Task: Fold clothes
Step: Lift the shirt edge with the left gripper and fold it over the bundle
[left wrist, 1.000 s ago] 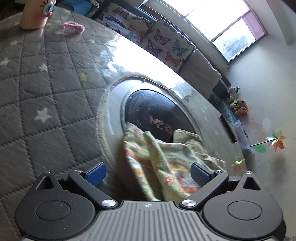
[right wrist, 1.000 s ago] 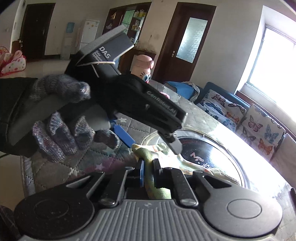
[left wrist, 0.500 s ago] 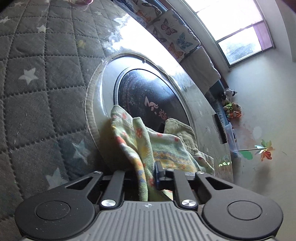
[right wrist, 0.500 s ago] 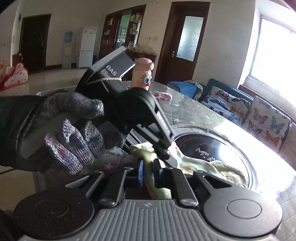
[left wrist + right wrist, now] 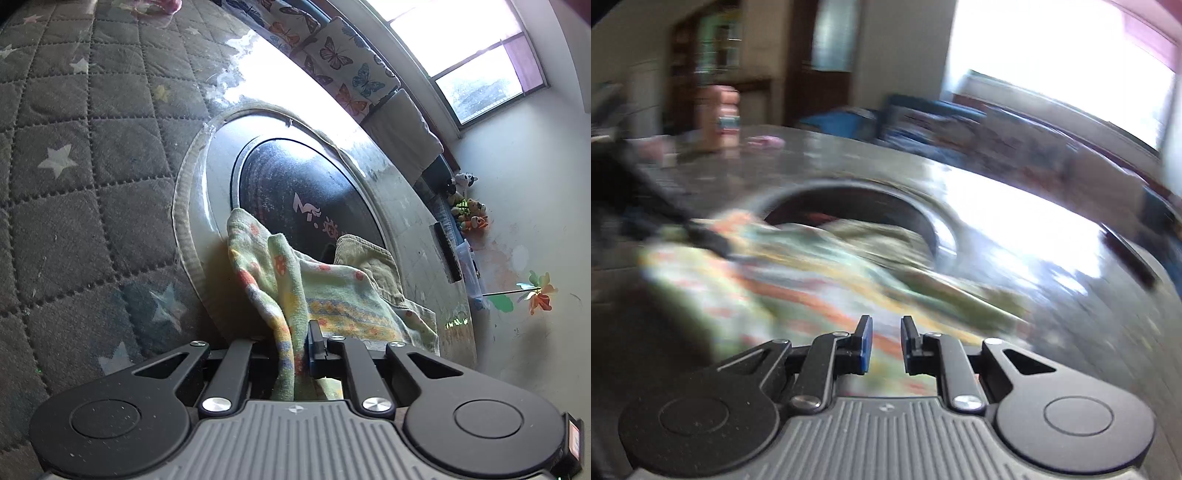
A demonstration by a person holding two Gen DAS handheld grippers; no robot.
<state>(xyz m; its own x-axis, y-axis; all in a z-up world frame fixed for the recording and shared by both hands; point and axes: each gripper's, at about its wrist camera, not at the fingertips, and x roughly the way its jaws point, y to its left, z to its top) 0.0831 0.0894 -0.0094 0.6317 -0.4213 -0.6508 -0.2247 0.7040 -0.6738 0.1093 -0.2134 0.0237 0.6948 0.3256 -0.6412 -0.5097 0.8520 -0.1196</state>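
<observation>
The left gripper (image 5: 295, 341) is clamped on a gathered fold of the cloth (image 5: 332, 291), a pale green garment with orange and yellow patches. From the pinch the cloth runs forward and drapes over the near rim of the round hob (image 5: 303, 199) set in the table, one ridge standing up against the dark glass.

The right gripper (image 5: 885, 341) has its jaws opening, a narrow gap between the blue pads (image 5: 865, 341); nothing is pressed between them, and the cloth (image 5: 798, 280) lies just beyond and under the tips, smeared by motion blur.

Only the left view is sharp enough to show the weave, the pinch and the pink mark on the glass. Only the right view shows a dark shape coming in from the left edge and ending on the cloth, likely the other tool, too blurred to be sure. It also shows the far end of the table, with a pink bottle (image 5: 718, 118) and a small pink thing beside it.

Left of the hob a grey quilted mat (image 5: 74, 184) with stars covers the table (image 5: 391, 192); right of it the bare top is glossy with glare from the window (image 5: 476, 62). Beyond the far edge runs a sofa with butterfly cushions (image 5: 340, 55), then a pale wall with a pinwheel (image 5: 537, 295).
</observation>
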